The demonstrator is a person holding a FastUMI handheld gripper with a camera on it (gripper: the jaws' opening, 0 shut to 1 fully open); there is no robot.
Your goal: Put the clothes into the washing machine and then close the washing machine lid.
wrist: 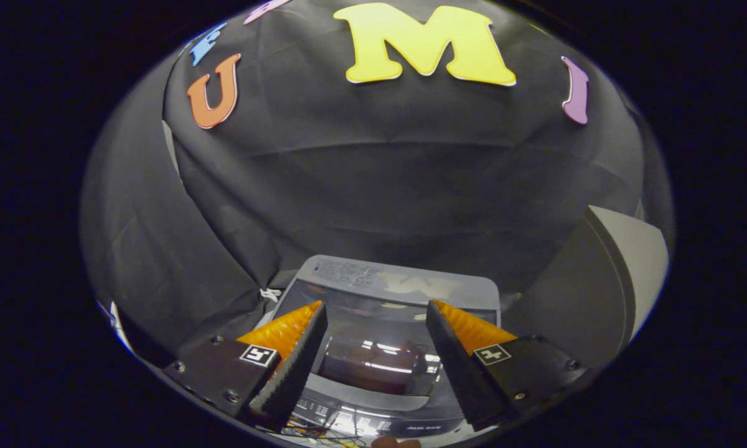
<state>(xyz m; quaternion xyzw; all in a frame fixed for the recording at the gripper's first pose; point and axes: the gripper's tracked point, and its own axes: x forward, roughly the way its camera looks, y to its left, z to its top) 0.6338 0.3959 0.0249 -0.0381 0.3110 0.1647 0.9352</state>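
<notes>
Spread wide and holding nothing, the gripper [376,311] hangs above the washing machine [386,348]. Between the fingers and just beneath them lies the machine's glossy lid [380,361], closed flat, with something dark reddish showing dimly through it, too blurred to name. Nearer than the lid runs the control panel [361,423]. Beyond the fingertips is the machine's grey back edge, then the black cloth wall [380,174].

Dim booth, strong fisheye bending toward the edges; white glare streaks on the washing machine lid [383,358] (glossy, reflecting overhead light), and the hand-held gripper [376,311], fingers spread, stays sharp.
</notes>
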